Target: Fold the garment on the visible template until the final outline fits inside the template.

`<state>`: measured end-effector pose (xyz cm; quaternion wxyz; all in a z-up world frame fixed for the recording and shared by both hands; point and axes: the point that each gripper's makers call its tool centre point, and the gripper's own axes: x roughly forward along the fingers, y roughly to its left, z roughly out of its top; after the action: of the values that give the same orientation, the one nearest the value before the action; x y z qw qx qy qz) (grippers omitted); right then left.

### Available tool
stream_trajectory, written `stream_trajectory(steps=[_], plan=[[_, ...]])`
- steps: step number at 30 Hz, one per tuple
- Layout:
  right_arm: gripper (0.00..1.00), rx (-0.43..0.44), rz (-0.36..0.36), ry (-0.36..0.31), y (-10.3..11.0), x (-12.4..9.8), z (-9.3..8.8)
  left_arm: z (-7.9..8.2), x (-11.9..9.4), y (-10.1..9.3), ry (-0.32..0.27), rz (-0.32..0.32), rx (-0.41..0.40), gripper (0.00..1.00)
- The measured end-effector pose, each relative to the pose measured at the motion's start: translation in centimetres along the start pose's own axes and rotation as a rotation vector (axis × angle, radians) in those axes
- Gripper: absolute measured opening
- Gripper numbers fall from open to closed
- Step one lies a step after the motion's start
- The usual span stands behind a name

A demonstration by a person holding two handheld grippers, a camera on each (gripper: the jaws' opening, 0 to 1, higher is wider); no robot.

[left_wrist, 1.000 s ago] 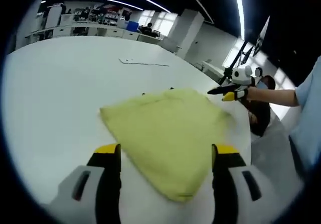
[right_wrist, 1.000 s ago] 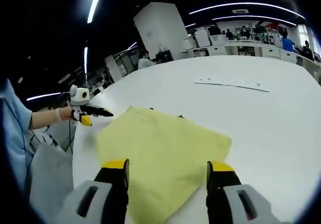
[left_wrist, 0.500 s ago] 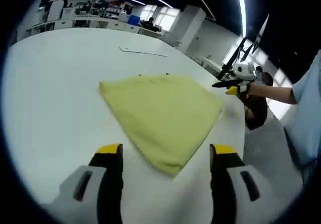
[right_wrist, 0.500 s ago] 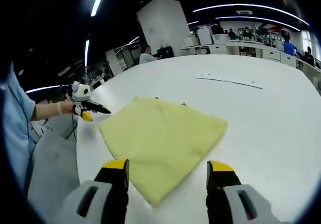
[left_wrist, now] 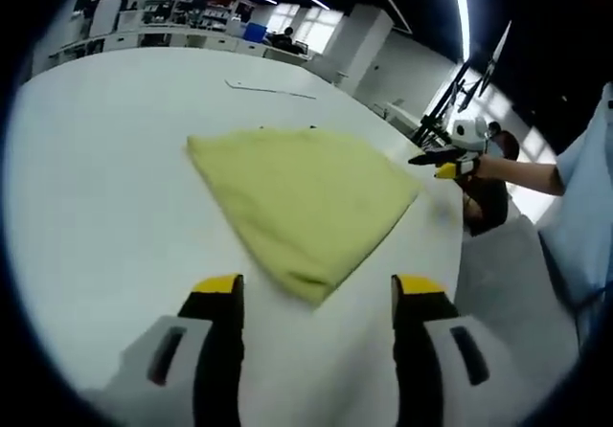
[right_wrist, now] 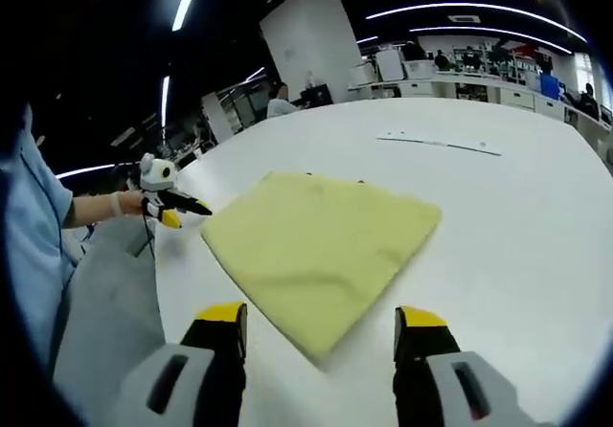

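The folded garment (left_wrist: 302, 202) is a plain pale yellow-green with no print, lying on a white table (left_wrist: 96, 188); in the right gripper view the same garment (right_wrist: 321, 240) shows the same flat yellow-green on the white table (right_wrist: 517, 245). The left gripper (left_wrist: 316, 298) has black jaws with yellow tips and pale grey housings; the right gripper (right_wrist: 321, 326) is coloured alike; beyond the garment in the left gripper view a thin dark line (left_wrist: 270, 89) marks the white tabletop. Beside the garment's edge, the person's sleeve (right_wrist: 29, 226) is light blue.
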<state>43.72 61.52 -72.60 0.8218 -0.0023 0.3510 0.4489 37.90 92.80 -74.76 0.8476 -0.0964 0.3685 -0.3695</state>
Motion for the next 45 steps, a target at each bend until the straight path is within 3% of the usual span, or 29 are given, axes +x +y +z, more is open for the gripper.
stream_trajectory(steps=[16,23,29,39,45], plan=[[0.53,0.023,0.017,0.034,1.0,-0.1,-2.1,-1.1,0.3,0.0,-0.009,0.02,-0.039,0.35],[0.35,0.061,0.008,0.059,1.0,0.1,-3.7,-1.4,0.5,0.0,-0.026,0.023,-0.066,0.23],[0.21,0.087,0.001,0.048,0.9,0.3,-3.8,-1.5,0.6,0.3,-0.023,0.021,-0.072,0.16],[0.06,0.082,-0.007,0.042,0.6,0.4,-3.6,-1.4,0.7,0.5,-0.028,0.024,-0.074,0.12],[0.0,0.083,-0.015,0.037,0.4,0.2,-3.5,-1.6,1.0,0.6,-0.03,0.03,-0.076,0.02]])
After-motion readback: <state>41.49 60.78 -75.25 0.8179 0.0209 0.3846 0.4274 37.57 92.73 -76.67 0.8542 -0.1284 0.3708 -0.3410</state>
